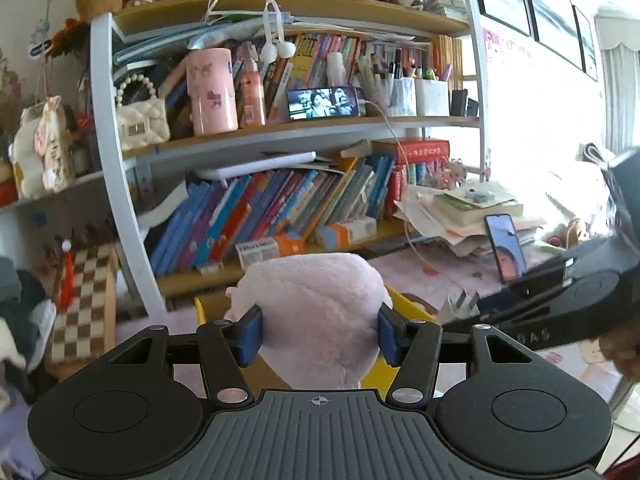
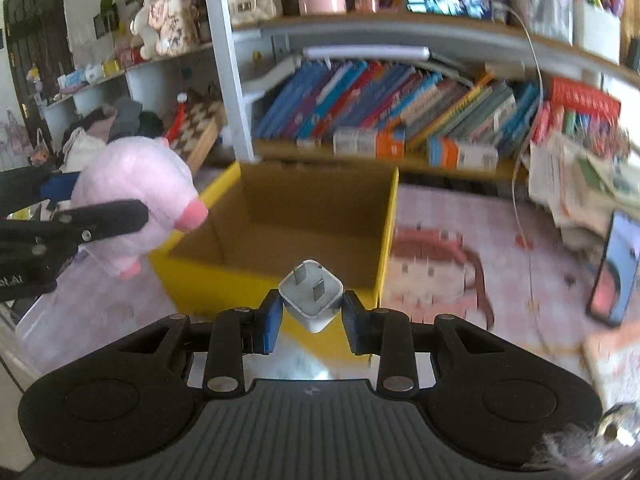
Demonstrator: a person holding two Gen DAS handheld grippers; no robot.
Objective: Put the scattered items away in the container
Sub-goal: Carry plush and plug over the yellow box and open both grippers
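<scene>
My left gripper (image 1: 320, 332) is shut on a pink plush pig (image 1: 320, 312), which fills the middle of the left wrist view and hides most of the yellow cardboard box (image 1: 412, 308) behind it. In the right wrist view the pink plush pig (image 2: 136, 204) hangs at the left, above the box's left corner, held by the left gripper (image 2: 100, 216). My right gripper (image 2: 310, 316) is shut on a white plug adapter (image 2: 312, 296), prongs pointing forward, just in front of the near wall of the open yellow box (image 2: 200, 276). The white plug adapter (image 1: 462, 306) also shows at the right.
A bookshelf (image 2: 360, 108) packed with books stands behind the box. A phone (image 2: 614, 268) leans upright at the right on the pink patterned desk mat (image 2: 440, 272). A pile of papers (image 2: 580, 184) sits at the far right. A checkered board (image 1: 86, 300) stands left.
</scene>
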